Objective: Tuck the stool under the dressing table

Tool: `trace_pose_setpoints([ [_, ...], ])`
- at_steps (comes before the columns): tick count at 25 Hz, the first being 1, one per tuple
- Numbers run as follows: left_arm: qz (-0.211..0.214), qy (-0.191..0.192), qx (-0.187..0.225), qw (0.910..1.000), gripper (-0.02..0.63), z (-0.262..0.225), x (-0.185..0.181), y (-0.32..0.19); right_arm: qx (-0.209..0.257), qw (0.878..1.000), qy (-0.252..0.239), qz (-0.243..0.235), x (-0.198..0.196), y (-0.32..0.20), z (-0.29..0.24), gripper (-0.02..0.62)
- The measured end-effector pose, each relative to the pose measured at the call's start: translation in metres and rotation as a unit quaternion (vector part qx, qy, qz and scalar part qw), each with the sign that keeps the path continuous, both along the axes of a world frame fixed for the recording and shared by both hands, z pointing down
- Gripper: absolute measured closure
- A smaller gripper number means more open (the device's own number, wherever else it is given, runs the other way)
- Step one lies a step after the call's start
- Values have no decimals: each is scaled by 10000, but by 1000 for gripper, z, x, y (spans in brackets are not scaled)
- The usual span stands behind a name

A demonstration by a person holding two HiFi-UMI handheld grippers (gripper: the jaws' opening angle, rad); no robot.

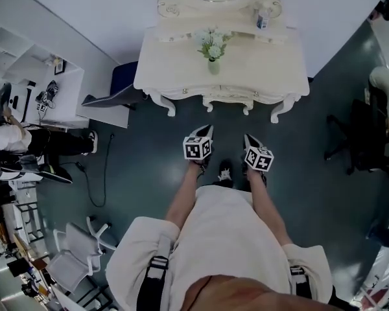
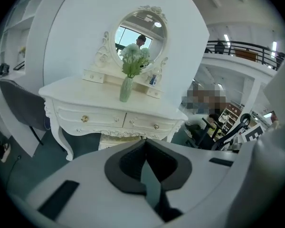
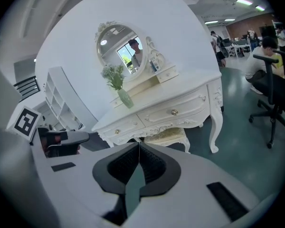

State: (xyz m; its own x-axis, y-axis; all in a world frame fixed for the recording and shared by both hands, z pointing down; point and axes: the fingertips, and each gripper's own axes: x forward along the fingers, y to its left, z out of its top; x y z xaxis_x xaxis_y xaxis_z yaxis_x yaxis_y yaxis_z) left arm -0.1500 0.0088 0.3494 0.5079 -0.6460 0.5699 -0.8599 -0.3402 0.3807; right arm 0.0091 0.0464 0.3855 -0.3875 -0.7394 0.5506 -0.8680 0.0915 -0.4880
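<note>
Your left fingers [image 2: 131,163] and right fingers [image 3: 154,165], each pressed together on nothing, face the stool [image 3: 167,136] straight ahead beneath the tabletop [image 3: 175,91], seemingly equally near.

Open-plan office hall with a staged bedroom corner: dressing table [image 1: 175,57] at twelve o'clock, office chair [image 1: 360,140] at three.

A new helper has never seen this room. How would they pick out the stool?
Find the cream dressing table with the oval mirror against the white wall. The stool sits beneath its drawers, between the front legs. Unlike the black office chair nearby, it is low, cream and cushioned.
</note>
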Motion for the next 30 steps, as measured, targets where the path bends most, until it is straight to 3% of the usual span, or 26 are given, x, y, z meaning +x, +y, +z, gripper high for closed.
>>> trace_pose_setpoints([
  [3,132,-49,39,9999,591,-10,1,2,65,9999,-13,-140,-5,5,-7,551],
  [10,348,-62,160,9992,591,-8,11,13,142,9951,232,-954,-29,8,-13,551],
  [14,387,-164,380,9984,591,-8,1,9,116,9944,200,-1028,-39,-4,-10,551],
  [20,131,-204,259,9994,591,1,-19,9,126,9921,315,-1212,-48,-7,-12,551],
  [30,105,-326,290,9990,591,4,-8,2,62,9941,403,-1002,-25,-1,-7,551],
])
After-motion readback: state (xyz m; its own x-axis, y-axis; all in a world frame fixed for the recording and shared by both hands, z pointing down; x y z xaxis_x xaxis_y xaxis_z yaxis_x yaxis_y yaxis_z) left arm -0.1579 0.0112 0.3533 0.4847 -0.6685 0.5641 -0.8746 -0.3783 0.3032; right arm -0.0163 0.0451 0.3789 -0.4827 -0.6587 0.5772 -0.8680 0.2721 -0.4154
